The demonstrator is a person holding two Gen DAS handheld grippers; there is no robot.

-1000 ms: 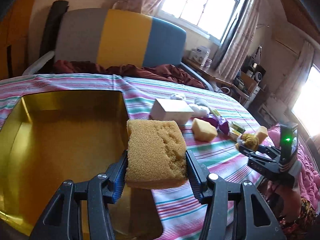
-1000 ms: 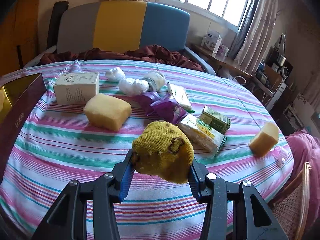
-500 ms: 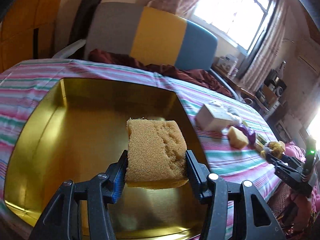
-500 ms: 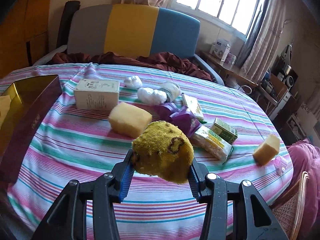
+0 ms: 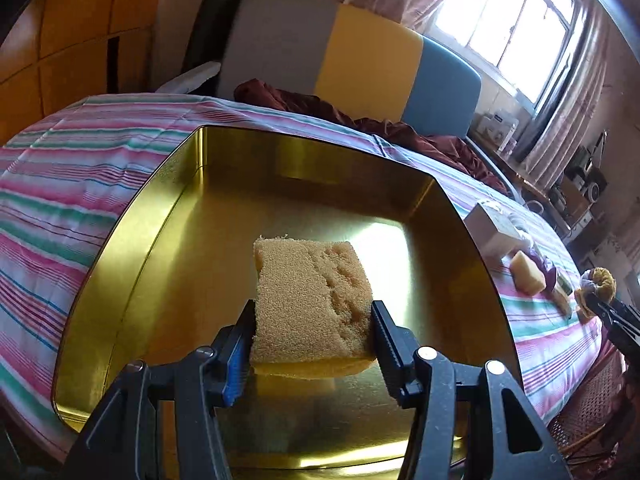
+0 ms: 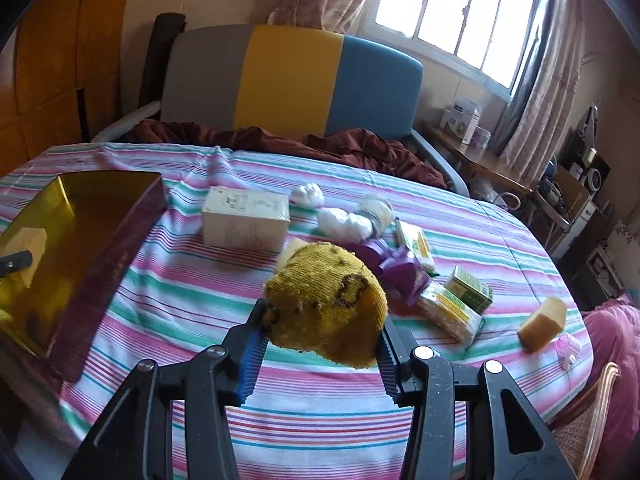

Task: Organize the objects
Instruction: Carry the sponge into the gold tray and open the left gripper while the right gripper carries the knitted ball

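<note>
My left gripper (image 5: 312, 332) is shut on a tan sponge (image 5: 308, 300) and holds it over the inside of a gold metal tin (image 5: 168, 240), a little above its floor. My right gripper (image 6: 320, 336) is shut on a rolled yellow knitted sock (image 6: 324, 300), lifted above the striped tablecloth (image 6: 168, 300). In the right wrist view the gold tin (image 6: 92, 216) stands at the left with the sponge (image 6: 28, 244) showing inside it. The sock (image 5: 600, 280) and the right gripper also appear at the far right of the left wrist view.
On the cloth lie a white box (image 6: 246, 216), white wads (image 6: 344, 220), purple and green packets (image 6: 468, 292), a yellow sponge (image 5: 528, 272) and another sponge piece (image 6: 544, 320) near the right edge. A striped chair back (image 6: 292, 80) stands behind the table.
The left gripper carried the sponge leftward from the tin's right edge to over its middle and came lower. The right gripper rose and drew back with the sock, showing more of the table.
</note>
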